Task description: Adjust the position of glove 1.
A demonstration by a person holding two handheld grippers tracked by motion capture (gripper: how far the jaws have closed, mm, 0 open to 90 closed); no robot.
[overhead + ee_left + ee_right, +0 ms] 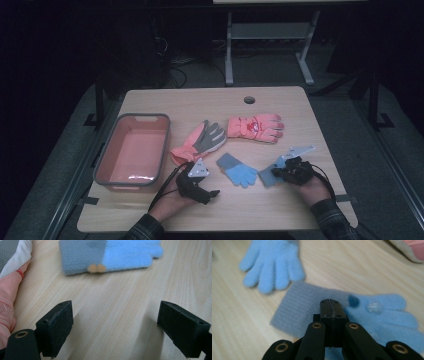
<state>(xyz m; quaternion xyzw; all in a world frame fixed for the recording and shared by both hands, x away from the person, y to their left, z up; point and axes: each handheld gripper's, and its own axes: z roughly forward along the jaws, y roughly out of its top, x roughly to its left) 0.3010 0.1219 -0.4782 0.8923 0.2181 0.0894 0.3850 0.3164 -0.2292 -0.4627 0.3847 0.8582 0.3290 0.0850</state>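
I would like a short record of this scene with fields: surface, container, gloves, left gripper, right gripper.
surface: wooden table
container: pink bin, at the table's left
gloves: two blue knit gloves, one in the middle and one at the right; a pink-grey glove; a pink glove
left gripper: jaws open above bare wood, near the middle blue glove
right gripper: jaws shut, over the right blue glove's grey cuff; whether it pinches fabric is unclear

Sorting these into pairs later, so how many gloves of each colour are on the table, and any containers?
Blue knit gloves: 2
Pink ski glove: 1
Pink-and-grey glove: 1
Pink bin: 1
Total: 5
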